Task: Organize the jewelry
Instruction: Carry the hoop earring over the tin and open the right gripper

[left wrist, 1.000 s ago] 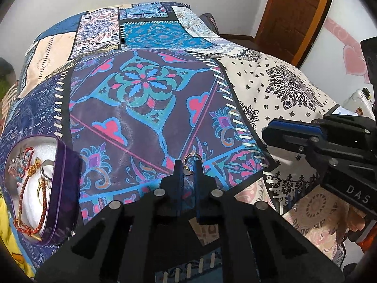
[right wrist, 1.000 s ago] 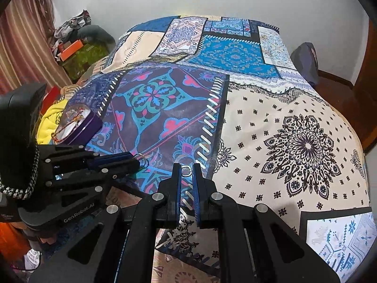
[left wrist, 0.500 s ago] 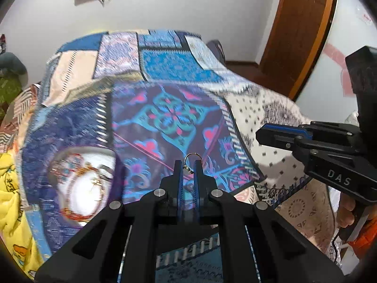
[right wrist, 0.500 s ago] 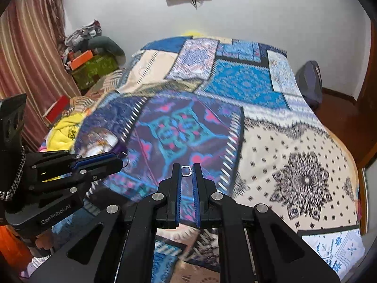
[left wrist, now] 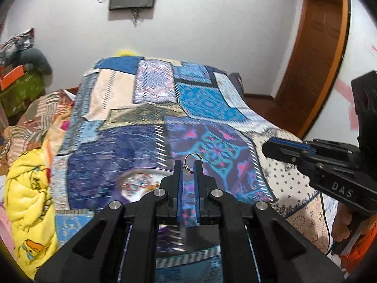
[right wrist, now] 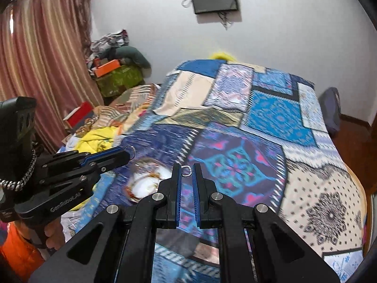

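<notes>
At the centre of the left wrist view, the left gripper (left wrist: 188, 165) has its blue-padded fingers drawn close, pinching a small gold-coloured metal ring (left wrist: 192, 158) that pokes up past the fingertips. In the middle of the right wrist view, the right gripper (right wrist: 187, 168) likewise clamps a small silver-coloured metal ring (right wrist: 187, 171) at its tips, jaws nearly together. Both tools hang above a patchwork bedspread of blue, purple and cream panels (left wrist: 212, 99). Lower left of centre in each view, just beyond the fingers, a round purple jewelry tin with a white lining (right wrist: 150, 179) rests on the bedspread; inside lie red and gold beaded pieces (right wrist: 141, 186), too blurred to make out. At the left edge of the left wrist view lies a crumpled yellow blanket (left wrist: 28, 188).
</notes>
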`<state>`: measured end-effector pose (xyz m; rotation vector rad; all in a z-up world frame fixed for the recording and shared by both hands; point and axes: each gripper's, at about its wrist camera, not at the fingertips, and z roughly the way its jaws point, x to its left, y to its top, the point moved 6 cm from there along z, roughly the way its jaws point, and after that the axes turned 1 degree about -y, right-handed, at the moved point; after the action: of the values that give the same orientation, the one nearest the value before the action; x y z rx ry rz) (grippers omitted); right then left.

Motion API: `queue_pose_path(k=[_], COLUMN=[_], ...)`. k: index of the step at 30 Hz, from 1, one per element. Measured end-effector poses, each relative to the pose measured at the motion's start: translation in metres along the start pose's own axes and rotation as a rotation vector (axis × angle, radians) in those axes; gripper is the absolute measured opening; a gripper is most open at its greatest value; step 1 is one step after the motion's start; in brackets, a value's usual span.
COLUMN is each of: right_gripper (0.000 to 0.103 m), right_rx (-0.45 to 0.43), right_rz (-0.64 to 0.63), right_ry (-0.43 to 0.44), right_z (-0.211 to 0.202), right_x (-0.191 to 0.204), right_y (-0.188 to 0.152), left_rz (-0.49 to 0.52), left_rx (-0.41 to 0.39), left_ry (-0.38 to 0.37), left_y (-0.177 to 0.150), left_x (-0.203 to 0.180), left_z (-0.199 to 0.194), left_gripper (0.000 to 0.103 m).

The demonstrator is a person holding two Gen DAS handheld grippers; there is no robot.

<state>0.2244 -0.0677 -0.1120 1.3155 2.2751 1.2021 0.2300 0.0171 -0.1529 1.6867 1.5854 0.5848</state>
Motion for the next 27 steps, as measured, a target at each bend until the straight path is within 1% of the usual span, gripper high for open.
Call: queue_pose_path(k=[4,10,14,22,27], right_gripper=[0.008,0.008,0.008,0.008,0.008], right_rx=[0.001,0.027,0.049,0.094,0.125], right_rz=[-0.026,-0.048,-0.051,-0.051,-0.04], right_ry=[0.022,0.043,0.058,0.081,0.102], right_z=[0.006,0.021,0.032,0.059,0.076], right_x=[0.018,0.032,0.038,0.047,0.047], right_y=[0.003,0.002,-0.001,-0.005,-0.01], left_rz=[-0.032,-0.064,-0.066,-0.062,-0.048], left_rx=[-0.022,-0.006,0.022,0.085,0.102], left_ry=[0.033,0.056,0.059,0.037,0.039], left_y=[0.002,-0.007,-0.019,-0.038,-0.044], left_x=[0.023,0.045,0.048,0.047,0.047], left_z=[-0.01,-0.011,-0.005,0.017,0.027], left_gripper=[0.007,0.007,0.007,0.007,0.007])
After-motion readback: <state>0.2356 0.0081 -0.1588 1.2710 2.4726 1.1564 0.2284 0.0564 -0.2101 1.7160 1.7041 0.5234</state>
